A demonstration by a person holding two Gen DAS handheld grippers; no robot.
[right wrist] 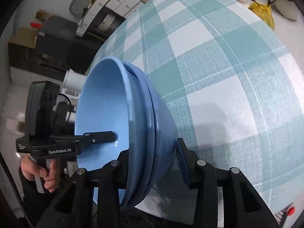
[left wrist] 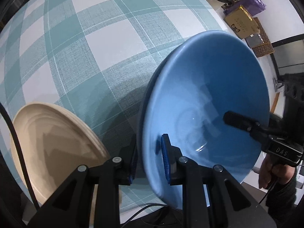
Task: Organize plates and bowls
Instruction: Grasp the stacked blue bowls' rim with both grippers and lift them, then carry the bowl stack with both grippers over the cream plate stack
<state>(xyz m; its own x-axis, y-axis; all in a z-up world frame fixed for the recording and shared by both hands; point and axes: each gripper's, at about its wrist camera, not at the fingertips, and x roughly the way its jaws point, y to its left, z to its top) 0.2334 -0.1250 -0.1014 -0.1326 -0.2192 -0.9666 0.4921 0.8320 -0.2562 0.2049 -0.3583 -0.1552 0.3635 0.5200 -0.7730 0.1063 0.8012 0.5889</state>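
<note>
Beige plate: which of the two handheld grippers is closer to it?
Left. The left gripper sits right beside the beige plate; the right gripper reaches in from the blue bowl's far side.

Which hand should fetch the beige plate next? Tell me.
Probably left, once it releases the bowls: the plate lies just beside the left gripper, while the right gripper sits on the bowls' far side.

Both wrist views closely share the blue bowl (left wrist: 205, 102).
</note>
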